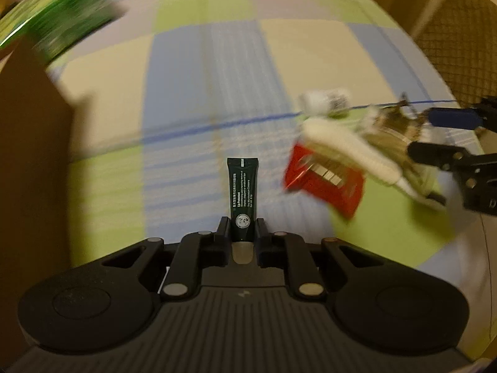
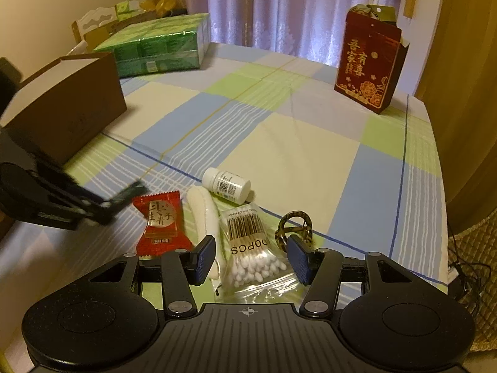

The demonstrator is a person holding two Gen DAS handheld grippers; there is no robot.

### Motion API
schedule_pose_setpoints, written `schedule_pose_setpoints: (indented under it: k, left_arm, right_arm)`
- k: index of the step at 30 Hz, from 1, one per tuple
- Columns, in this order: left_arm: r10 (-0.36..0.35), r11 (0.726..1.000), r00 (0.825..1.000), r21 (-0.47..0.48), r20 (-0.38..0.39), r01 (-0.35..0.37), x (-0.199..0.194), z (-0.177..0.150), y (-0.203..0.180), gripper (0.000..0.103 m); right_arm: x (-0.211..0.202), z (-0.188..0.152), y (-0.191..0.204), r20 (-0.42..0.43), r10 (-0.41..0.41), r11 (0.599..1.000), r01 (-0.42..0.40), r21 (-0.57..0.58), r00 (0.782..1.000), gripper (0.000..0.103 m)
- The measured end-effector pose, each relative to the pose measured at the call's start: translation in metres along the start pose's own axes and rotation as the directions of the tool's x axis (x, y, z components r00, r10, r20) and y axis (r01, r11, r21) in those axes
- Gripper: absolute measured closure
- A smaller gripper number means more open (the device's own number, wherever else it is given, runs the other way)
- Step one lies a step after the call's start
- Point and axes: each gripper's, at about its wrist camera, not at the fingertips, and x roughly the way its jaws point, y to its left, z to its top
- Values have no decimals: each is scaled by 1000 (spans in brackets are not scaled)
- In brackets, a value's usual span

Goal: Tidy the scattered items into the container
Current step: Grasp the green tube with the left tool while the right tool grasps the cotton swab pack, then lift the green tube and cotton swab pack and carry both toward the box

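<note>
My left gripper (image 1: 243,228) is shut on a dark green tube (image 1: 242,186), held above the checked cloth; the same gripper (image 2: 107,206) and tube (image 2: 130,193) show blurred in the right wrist view. The brown cardboard box (image 2: 71,108) stands to the left (image 1: 31,155). My right gripper (image 2: 252,256) is open, its blue pads (image 2: 205,256) either side of a bag of cotton swabs (image 2: 248,233). Beside the bag lie a white roll (image 2: 203,208), a red sweet packet (image 2: 161,223), a white bottle (image 2: 226,185) and a brown patterned hair clip (image 2: 295,225).
A green wrapped tissue pack (image 2: 161,46) sits at the back left behind the box. A red gift bag (image 2: 369,62) stands at the back right. The table edge runs along the right, with cables (image 2: 466,276) on the floor beyond it.
</note>
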Motion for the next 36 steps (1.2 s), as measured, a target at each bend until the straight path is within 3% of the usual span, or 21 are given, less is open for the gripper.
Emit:
schedule_pose_setpoints:
  k: [5,9,10,11,12,16,17,20,23,28,36]
  left_arm:
    - [7,998,999,-64,-33,-9,-7,-15,12,90]
    - [-4,995,1000,-96,-19,2,-8,-13,15,78]
    - [-3,995,1000,-97,-15,2,-7,-12,16,78]
    - [-2,995,1000,-97,-9,1,-7,-10,16,77]
    - [-2,995,1000,-98,-4,1,-6,-9,16,77]
    - [0,997,1000,-73,18,2,-3,-7,15,77]
    - [4,998,1000,-60,22,-3,-3,-8,14,77]
    - [7,999,999,-39,31,-5,-5,-10,12,90]
    - [-7,999,1000,-42,27,8,-6,-15,12,90]
    - [-24,999,1000,-24,10,25,-13,-29,6,90]
    - [-82,996,996,-36,-40,80,-27,-63,-4,90]
  right_arm:
    - [4,2,2,-5,3,1000,-3,-20,1000,45]
    - [10,4,3,-14,4,999,-4,-42,1000,45]
    - [12,5,3,-22,2,999,-3,-49,1000,61]
    - [15,5,3,-35,9,998,-11,-56,999,68]
    - [17,5,4,-44,10,998,-12,-58,999,68]
    - [23,2,5,-61,-7,998,3,-69,998,69]
    - [24,1,6,-63,-10,998,5,-68,998,77]
    - [18,-1,6,-31,-19,999,18,-52,999,78]
    - [3,0,5,6,-17,1000,17,-14,1000,79]
    - [-27,-1,11,21,101,994,-102,34,995,79]
    - [-26,-38,39,-122,181,983,-176,46,976,78]
